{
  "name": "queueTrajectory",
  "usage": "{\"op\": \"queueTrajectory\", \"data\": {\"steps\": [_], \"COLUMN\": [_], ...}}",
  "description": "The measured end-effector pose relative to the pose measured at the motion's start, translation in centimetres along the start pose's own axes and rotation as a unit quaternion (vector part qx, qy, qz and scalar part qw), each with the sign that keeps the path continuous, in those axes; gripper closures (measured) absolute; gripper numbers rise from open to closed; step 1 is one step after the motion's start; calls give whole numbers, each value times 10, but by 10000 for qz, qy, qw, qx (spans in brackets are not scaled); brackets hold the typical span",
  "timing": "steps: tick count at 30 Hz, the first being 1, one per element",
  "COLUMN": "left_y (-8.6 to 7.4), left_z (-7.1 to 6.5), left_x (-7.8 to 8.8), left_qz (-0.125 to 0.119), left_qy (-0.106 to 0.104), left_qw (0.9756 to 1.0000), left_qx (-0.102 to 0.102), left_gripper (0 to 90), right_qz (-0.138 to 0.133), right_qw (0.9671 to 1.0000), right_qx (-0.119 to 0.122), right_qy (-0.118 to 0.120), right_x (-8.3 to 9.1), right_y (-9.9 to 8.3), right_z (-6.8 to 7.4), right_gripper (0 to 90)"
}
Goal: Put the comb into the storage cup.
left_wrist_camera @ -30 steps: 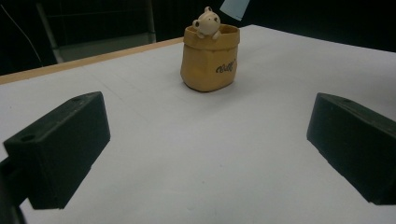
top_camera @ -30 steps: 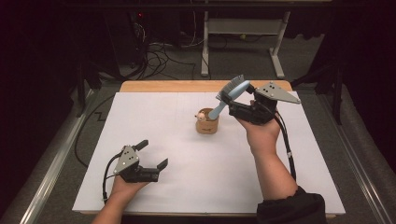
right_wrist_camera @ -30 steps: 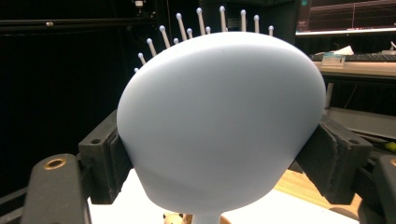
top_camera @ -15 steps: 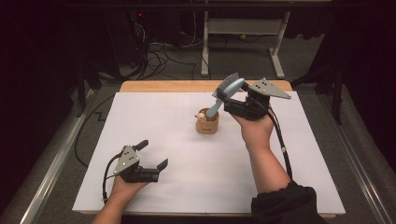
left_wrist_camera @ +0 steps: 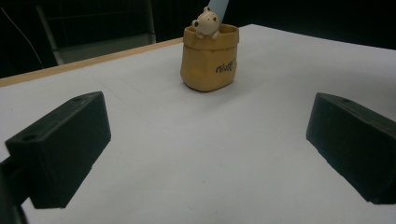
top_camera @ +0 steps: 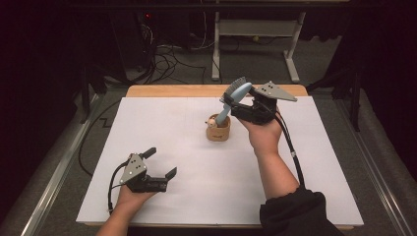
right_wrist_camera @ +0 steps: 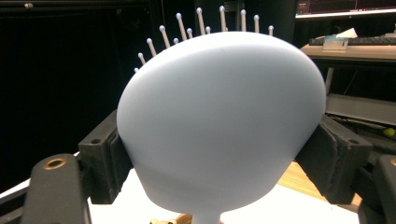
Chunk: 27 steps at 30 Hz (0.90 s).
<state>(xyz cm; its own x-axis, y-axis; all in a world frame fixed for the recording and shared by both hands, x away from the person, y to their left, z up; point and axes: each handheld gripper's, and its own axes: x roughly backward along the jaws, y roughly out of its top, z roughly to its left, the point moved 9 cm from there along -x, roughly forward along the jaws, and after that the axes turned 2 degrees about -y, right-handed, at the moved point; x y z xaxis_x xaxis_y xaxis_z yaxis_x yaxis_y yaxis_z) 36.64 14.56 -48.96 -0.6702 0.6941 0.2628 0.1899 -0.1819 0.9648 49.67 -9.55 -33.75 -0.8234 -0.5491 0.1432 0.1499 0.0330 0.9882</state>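
Hairbrush lower; one pot, two tongs.

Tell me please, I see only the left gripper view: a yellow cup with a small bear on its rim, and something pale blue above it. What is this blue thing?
Observer: It is a hairbrush; the right gripper view shows its rounded blue back and the ball-tipped bristles behind it.
Operator: Who is holding it?
Observer: The right gripper. Its jaws are shut on the brush head from both sides.
Operator: Is the handle inside the cup?
Observer: In the high view the handle slants down into the mouth of the cup, beside the bear.
Operator: And my own gripper?
Observer: The left gripper sits open near the front left of the table, apart from the cup.
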Motion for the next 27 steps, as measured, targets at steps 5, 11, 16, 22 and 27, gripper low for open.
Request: {"op": "queueTrajectory", "data": {"steps": [5,11,16,22,27], "left_y": [-1,-1,-1,-1,-2], "left_z": [0,-2,-1,-1,-2], "left_x": [0,-1,-1,-1,-1], "left_qz": [28,25,19,49,62], "left_qy": [9,0,6,10,2], "left_qw": [10000,10000,10000,10000,10000], "left_qx": [-34,-40,-29,-53,-47], "left_gripper": [8,8,8,9,9], "right_qz": [44,104,173,230,246], "right_qw": [10000,9999,9998,9996,9996], "right_qx": [-25,-70,-101,-129,-143], "right_qy": [-7,-1,17,24,27], "right_x": [-5,-12,-17,-22,-25], "right_y": [-6,-13,-21,-28,-31], "right_z": [0,2,4,5,6], "right_gripper": [213,212,212,213,212]}}
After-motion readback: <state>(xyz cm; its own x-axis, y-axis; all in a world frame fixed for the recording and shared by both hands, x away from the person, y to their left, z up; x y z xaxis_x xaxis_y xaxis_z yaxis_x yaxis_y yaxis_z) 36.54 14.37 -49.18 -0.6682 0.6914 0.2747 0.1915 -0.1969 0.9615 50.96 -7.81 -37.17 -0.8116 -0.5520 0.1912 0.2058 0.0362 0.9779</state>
